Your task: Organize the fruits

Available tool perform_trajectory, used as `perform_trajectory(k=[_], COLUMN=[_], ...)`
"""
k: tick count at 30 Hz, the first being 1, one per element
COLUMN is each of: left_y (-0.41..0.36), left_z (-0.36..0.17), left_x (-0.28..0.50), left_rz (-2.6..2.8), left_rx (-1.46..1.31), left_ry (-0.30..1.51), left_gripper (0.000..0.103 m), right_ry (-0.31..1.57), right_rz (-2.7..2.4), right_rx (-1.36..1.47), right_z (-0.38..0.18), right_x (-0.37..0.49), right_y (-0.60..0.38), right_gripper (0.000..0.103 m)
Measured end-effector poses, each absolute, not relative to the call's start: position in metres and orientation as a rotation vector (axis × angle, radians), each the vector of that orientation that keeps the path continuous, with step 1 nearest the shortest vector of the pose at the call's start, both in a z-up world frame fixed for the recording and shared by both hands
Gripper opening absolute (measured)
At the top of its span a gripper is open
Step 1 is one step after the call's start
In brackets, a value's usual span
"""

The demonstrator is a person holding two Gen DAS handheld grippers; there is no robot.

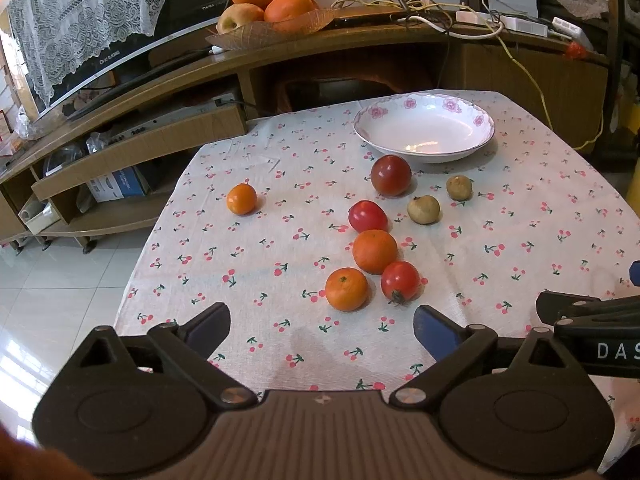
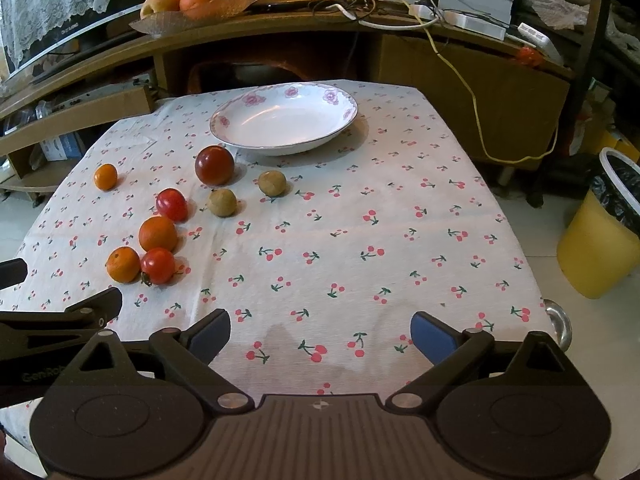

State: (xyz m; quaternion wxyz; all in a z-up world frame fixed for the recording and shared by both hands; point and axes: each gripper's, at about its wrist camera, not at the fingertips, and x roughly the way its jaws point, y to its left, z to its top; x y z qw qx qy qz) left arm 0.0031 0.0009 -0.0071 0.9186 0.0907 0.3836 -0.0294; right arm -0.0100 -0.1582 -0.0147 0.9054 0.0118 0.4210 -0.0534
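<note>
Loose fruit lies on a cherry-print tablecloth (image 1: 280, 240) in front of an empty white floral dish (image 1: 424, 128), also in the right wrist view (image 2: 284, 118). There is a dark red tomato (image 1: 391, 175), two smaller red tomatoes (image 1: 367, 216) (image 1: 400, 281), two oranges side by side (image 1: 375, 251) (image 1: 346, 289), a lone small orange (image 1: 241, 199) and two brown longans (image 1: 423, 209) (image 1: 459, 187). My left gripper (image 1: 322, 328) is open and empty just short of the nearest orange. My right gripper (image 2: 320, 332) is open and empty over bare cloth, right of the fruit (image 2: 158, 234).
A wooden TV cabinet (image 1: 360, 44) stands behind the table with a glass bowl of oranges and an apple (image 1: 268, 12), cables and a power strip (image 1: 520, 24). A yellow bin (image 2: 604, 224) stands on the floor at the right. Tiled floor (image 1: 60, 288) lies left of the table.
</note>
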Motion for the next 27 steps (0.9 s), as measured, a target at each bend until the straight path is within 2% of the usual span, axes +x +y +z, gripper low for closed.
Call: perform_trajectory(k=[14, 27], left_y=[0.007, 0.020], left_z=[-0.012, -0.016], left_x=[0.006, 0.018], left_rz=[-0.070, -0.074], left_rx=[0.202, 0.186], left_ry=[0.782, 0.791], left_gripper=[0.102, 0.097], right_ry=[0.893, 0.908], right_rz=[-0.070, 0.027], right_rx=[0.017, -0.019], right_z=[-0.020, -0.022], right_x=[-0.003, 0.015], right_y=[-0.152, -0.138], right_gripper=[0.095, 0.087])
